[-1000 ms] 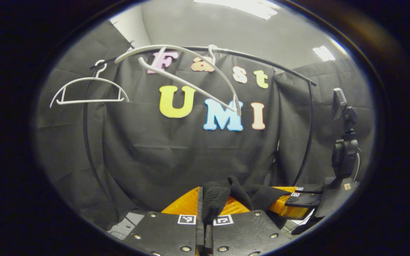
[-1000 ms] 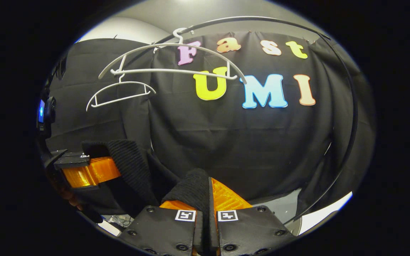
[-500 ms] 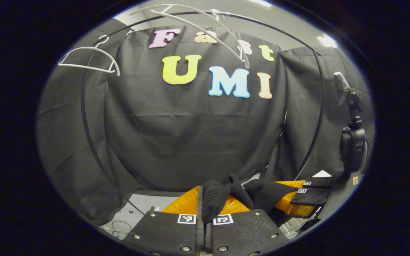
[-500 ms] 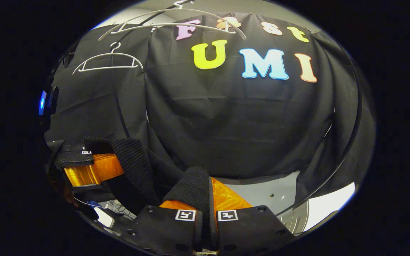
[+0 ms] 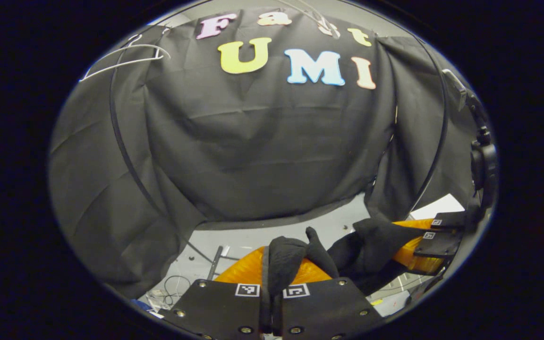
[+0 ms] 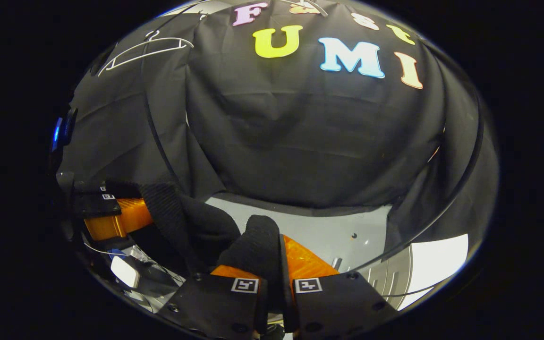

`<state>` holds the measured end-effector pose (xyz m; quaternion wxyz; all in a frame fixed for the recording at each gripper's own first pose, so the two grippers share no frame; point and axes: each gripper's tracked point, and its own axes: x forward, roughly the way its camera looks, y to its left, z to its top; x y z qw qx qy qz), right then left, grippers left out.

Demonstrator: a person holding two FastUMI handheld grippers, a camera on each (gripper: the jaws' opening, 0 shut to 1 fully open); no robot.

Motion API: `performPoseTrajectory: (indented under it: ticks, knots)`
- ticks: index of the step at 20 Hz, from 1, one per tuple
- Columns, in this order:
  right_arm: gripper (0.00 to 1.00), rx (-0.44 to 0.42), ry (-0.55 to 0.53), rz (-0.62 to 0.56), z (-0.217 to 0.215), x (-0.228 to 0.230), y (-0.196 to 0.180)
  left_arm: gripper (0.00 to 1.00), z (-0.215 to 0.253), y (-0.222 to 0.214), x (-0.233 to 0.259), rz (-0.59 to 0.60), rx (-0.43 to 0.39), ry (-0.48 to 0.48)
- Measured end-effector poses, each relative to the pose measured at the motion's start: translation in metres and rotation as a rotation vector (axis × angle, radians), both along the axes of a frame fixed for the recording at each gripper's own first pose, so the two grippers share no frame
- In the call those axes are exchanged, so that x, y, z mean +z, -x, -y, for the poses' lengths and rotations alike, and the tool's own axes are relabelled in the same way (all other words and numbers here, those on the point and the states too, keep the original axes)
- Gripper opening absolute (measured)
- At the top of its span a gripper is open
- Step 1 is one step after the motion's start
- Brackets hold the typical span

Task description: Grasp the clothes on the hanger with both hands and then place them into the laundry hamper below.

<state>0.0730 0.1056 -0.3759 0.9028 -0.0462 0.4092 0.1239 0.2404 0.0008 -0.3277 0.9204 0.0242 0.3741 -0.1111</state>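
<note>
Since a second ago both grippers have come down: the white hangers point(image 5: 123, 59) on the dark rail point(image 5: 125, 156) have slid up toward the top edge of each view, and the grey floor point(image 5: 253, 233) under the black backdrop now shows. The left gripper point(image 5: 272, 276) is pinched on a bunched fold of the black garment point(image 5: 371, 241), which stretches across to the right gripper point(image 6: 274, 281), likewise pinched on the cloth and seen farther off in the left gripper view at the right edge. The hamper cannot be made out, and the garment's lower part is cut off below the fingers.
</note>
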Motion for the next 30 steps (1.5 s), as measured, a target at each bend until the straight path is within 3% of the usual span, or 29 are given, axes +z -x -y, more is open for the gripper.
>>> performPoseTrajectory:
  ticks: [4,5,7,10,11,15,17,26,30]
  knots:
    - [0.25,0.009,0.052,-0.037,0.004,-0.005,0.013,0.09,0.003,-0.001,-0.011,-0.046,0.003,-0.013]
    - [0.37,0.018,0.066,-0.048,0.002,-0.01,0.016,0.07,0.004,-0.004,-0.008,-0.044,0.001,-0.016]
    - [0.62,0.04,0.089,-0.071,0.003,-0.014,0.028,0.35,0.004,-0.008,-0.002,-0.024,-0.016,-0.021]
    - [0.86,0.059,0.102,-0.069,-0.003,-0.004,0.035,0.78,-0.013,0.0,-0.001,-0.001,-0.04,-0.063]
    - [0.98,0.06,0.105,-0.057,-0.006,0.001,0.037,0.78,-0.017,0.0,0.002,0.003,-0.037,-0.068]
    - [0.99,0.042,0.089,0.024,-0.015,0.035,0.032,0.81,-0.042,0.002,0.039,0.055,0.009,-0.048]
    - [0.99,0.015,0.076,0.073,-0.017,0.056,0.028,0.96,-0.055,-0.002,0.054,0.101,0.028,-0.041]
    - [0.98,-0.137,0.042,0.374,0.012,0.197,0.02,0.96,-0.104,-0.006,0.2,0.354,0.099,0.013]
    - [0.97,-0.155,0.052,0.477,0.035,0.249,0.027,0.96,-0.102,-0.003,0.264,0.45,0.113,0.05]
